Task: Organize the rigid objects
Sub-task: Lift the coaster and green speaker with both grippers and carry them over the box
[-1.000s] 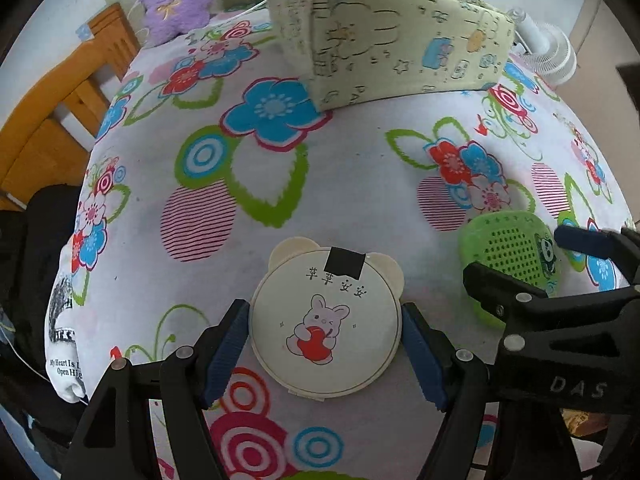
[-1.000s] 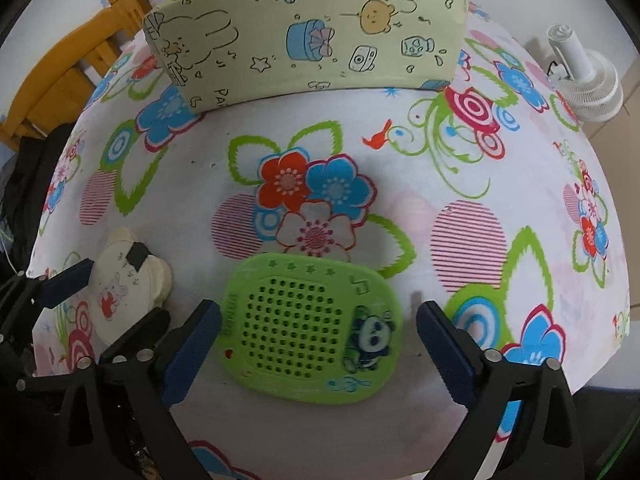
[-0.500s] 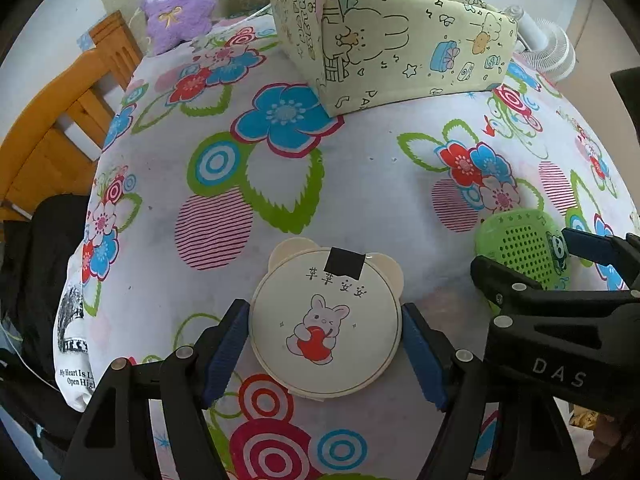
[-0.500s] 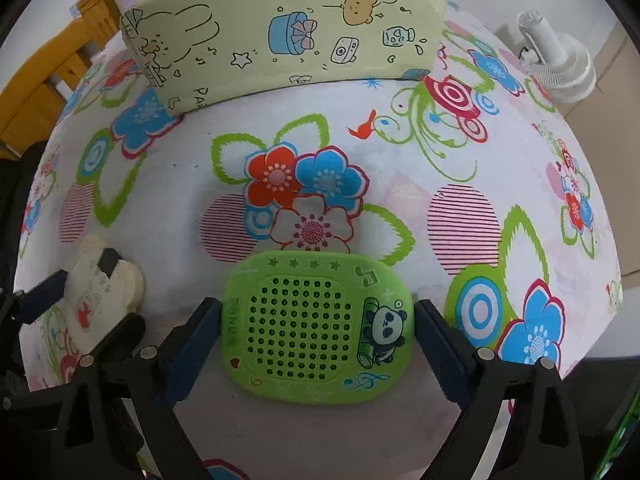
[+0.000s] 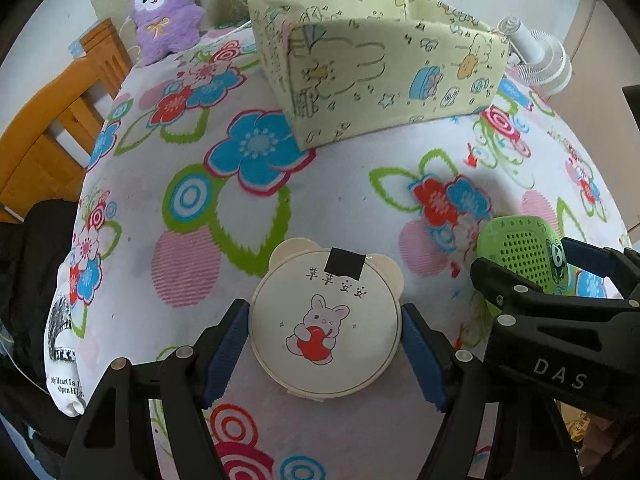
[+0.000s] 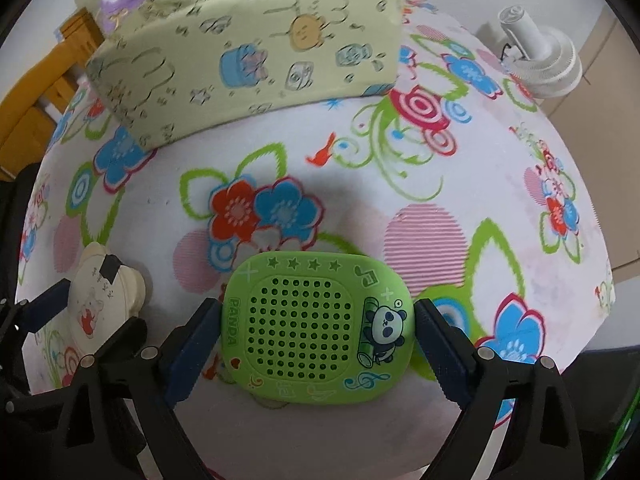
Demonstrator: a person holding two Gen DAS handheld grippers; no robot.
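Observation:
My left gripper is shut on a round cream case with bear ears and a rabbit picture, held above the flowered tablecloth. My right gripper is shut on a green panda case with a hole grid, also lifted off the cloth. Each gripper shows in the other's view: the cream case at the left, the green case at the right. A pale green cartoon-print fabric box stands open at the back of the table and also shows in the right wrist view.
A purple plush toy sits at the far left corner. A white fan stands beyond the right edge. A wooden chair is at the left. White printed cloth hangs over the table's left front edge.
Both grippers have risen and tilted up with their cases, so the fabric box's open top now shows. The right jaws closed onto the green case.

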